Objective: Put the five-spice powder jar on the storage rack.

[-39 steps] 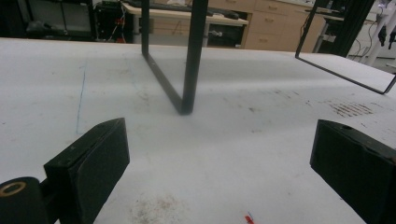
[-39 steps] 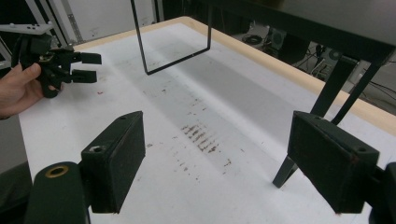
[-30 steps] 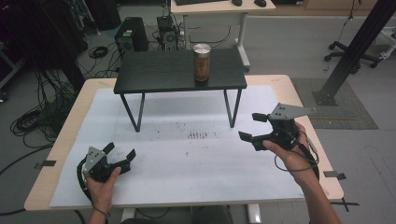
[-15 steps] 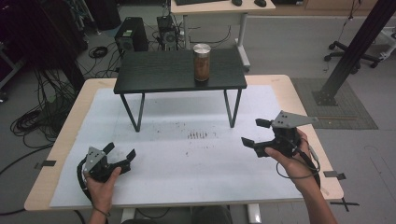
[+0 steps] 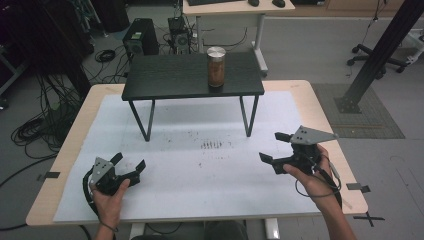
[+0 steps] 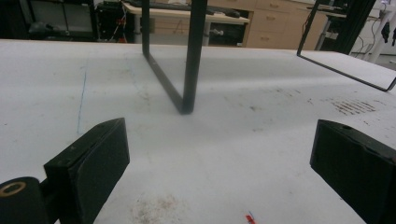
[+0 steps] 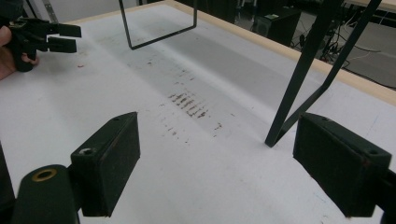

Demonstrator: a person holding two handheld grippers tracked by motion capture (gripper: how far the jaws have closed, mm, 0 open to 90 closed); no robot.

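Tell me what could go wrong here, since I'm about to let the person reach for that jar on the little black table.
1. The jar is tall and narrow and stands near the front edge of the small black table; a clumsy approach might tip it off.
2. The table's thin legs rise between the right gripper and the jar, so an arm could knock them.
3. The left gripper, jaws open, sits farthest away and would need a long reach.
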